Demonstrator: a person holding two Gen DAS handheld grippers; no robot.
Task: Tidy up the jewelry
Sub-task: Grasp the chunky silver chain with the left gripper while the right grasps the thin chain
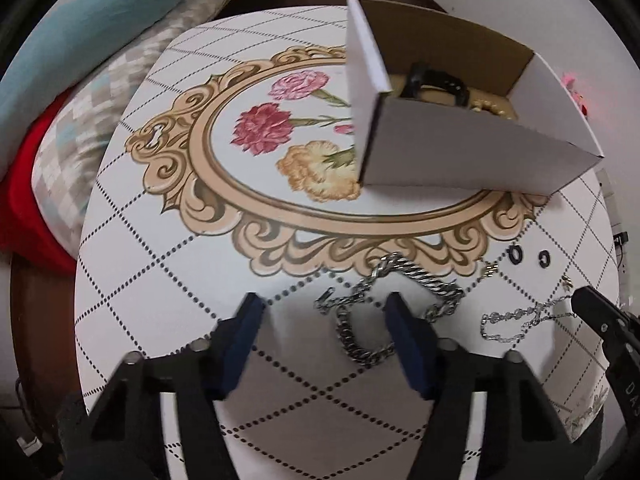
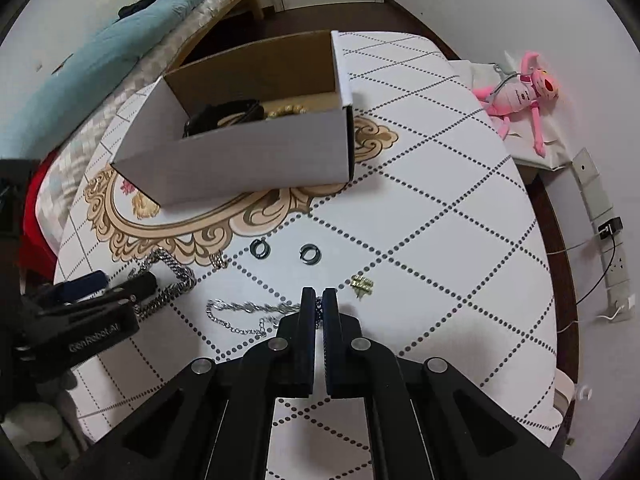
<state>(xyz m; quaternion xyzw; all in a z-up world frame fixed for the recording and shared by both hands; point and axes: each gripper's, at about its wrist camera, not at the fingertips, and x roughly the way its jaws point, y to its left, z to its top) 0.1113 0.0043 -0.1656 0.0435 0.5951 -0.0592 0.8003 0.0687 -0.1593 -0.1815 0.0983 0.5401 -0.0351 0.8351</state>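
Note:
A white cardboard box (image 1: 460, 152) (image 2: 256, 160) stands on the table and holds a black band (image 2: 224, 116) and gold beads (image 2: 286, 110). A thick silver chain (image 1: 372, 312) (image 2: 172, 276) lies between the fingers of my open left gripper (image 1: 324, 312). My right gripper (image 2: 319, 300) is shut on one end of a thin silver chain (image 2: 240, 312) (image 1: 516, 322) that lies on the table. Two dark rings (image 2: 260, 248) (image 2: 310, 253) and a small gold piece (image 2: 362, 283) lie beyond it.
The table (image 2: 440, 200) has a white dotted-diamond cloth with a floral medallion (image 1: 280, 128). A bed with blue and red bedding (image 1: 60, 80) is on the left. A pink plush toy (image 2: 520, 92) lies right of the table, by a power strip (image 2: 608, 240).

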